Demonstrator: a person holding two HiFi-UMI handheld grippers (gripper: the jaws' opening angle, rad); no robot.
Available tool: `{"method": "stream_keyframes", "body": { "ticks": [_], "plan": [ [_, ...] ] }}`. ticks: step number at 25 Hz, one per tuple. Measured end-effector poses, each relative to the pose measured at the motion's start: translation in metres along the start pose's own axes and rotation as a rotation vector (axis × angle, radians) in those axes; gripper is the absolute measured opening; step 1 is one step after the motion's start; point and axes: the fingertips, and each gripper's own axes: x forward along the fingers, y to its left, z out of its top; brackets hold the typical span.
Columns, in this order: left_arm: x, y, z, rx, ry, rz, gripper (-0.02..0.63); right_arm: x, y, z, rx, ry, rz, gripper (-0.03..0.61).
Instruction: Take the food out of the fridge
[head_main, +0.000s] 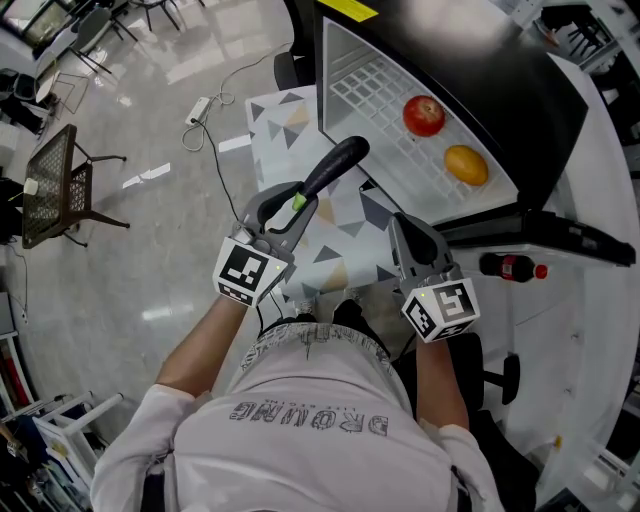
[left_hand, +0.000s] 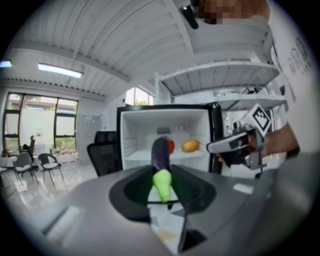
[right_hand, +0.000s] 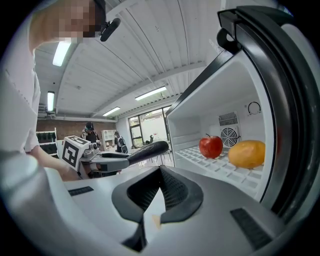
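Left tool (head_main: 296, 203) pinches a dark purple eggplant (head_main: 338, 162) by its green stem end, above the geometric-patterned counter (head_main: 285, 125) at its edge beside the open black fridge (head_main: 490, 70); right tool (head_main: 403, 230) pressed together, empty. Red apple (head_main: 424, 115) and orange-yellow fruit (head_main: 466, 165) sit on the white wire shelf (head_main: 370, 90)

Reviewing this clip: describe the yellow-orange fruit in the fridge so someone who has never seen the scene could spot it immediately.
Look into the open fridge in front of the person, at its white wire shelf. Two fruits lie there side by side. The yellow-orange fruit is the smooth oval one, unlike the round red apple beside it.
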Motion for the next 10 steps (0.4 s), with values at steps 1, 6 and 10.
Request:
{"method": "stream_keyframes", "body": {
  "ticks": [1,6,10],
  "plan": [
    [0.0002,0.0003,-0.0004,-0.001,0.000,0.001,0.118,0.0002,-0.0002,-0.0006,0.000,0.002,0.000,-0.008],
    [0.0018,0.0007,-0.0004,-0.003,0.001,0.002,0.118,0.0008,-0.0021,-0.0019,0.003,0.005,-0.001,-0.009],
    [0.0031,0.0014,-0.0018,-0.004,0.002,0.001,0.118,0.0027,-0.0021,-0.0028,0.002,0.006,0.002,-0.009]
  ]
}}
